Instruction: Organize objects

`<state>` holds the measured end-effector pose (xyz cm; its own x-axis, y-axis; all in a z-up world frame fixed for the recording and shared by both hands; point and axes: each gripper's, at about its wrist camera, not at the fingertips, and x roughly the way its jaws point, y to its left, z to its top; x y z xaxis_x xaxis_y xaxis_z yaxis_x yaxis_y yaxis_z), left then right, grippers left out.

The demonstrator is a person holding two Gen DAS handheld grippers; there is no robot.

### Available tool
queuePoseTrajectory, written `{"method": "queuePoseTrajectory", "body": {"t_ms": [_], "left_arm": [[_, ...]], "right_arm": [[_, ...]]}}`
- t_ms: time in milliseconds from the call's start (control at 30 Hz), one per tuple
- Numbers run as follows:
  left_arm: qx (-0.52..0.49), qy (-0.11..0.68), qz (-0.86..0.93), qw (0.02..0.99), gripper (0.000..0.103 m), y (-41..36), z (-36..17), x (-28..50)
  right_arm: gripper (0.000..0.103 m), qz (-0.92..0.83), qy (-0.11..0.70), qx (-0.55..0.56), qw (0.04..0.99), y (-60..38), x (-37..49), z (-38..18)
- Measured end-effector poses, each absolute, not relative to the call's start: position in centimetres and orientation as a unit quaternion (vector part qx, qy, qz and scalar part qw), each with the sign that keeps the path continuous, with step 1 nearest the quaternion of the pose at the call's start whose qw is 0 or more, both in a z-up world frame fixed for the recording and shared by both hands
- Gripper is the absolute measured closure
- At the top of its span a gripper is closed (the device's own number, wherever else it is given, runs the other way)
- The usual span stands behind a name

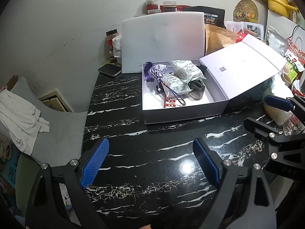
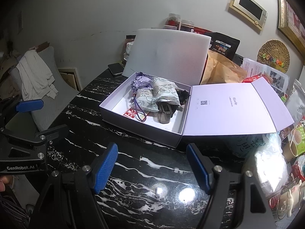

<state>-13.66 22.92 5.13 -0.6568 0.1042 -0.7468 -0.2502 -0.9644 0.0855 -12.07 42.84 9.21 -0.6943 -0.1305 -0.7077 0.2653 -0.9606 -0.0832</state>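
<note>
Box (image 1: pixel 183 112), white, lid (image 1: pixel 242 63) flipped open to its right, sits mid-table on black marble top (image 1: pixel 152 171). Inside, piled toward back: lilac drawstring pouch (image 1: pixel 158 70) at rear left, two printed sachets (image 1: pixel 187 70) beside it, dark smoky plastic case (image 1: pixel 197 92) under front sachet, red card (image 1: pixel 170 103) with purple cord (image 1: pixel 176 97) lying across it near front wall. Front right of box floor bare. White foam sheet (image 1: pixel 162 42) propped upright just behind box. Phone (image 1: pixel 110 69) flat on table at rear left corner, near foam. Brown paper bag (image 1: pixel 219 36) behind open lid.

Left gripper (image 1: pixel 150 164) over bare table short of box, jaws wide apart, nothing between blue pads (image 1: pixel 94 164). Right gripper (image 2: pixel 152 167) likewise short of box front wall, jaws parted a bit narrower, empty. Each gripper visible at edge of the other's view.

Grey chair with white cloth (image 2: pixel 36 76) left of table. Jars (image 1: pixel 151 4) against wall.
</note>
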Motion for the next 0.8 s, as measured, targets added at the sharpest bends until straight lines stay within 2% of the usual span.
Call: {"method": "queuePoseTrajectory", "body": {"t_ms": [800], "left_arm": [[-0.406,0.086,0.904,0.102,0.014,23.5,5.2,-12.2]], "right_arm": [[0.028,-0.917,0.085,0.375,0.106,44.1,-10.9,9.1]]}}
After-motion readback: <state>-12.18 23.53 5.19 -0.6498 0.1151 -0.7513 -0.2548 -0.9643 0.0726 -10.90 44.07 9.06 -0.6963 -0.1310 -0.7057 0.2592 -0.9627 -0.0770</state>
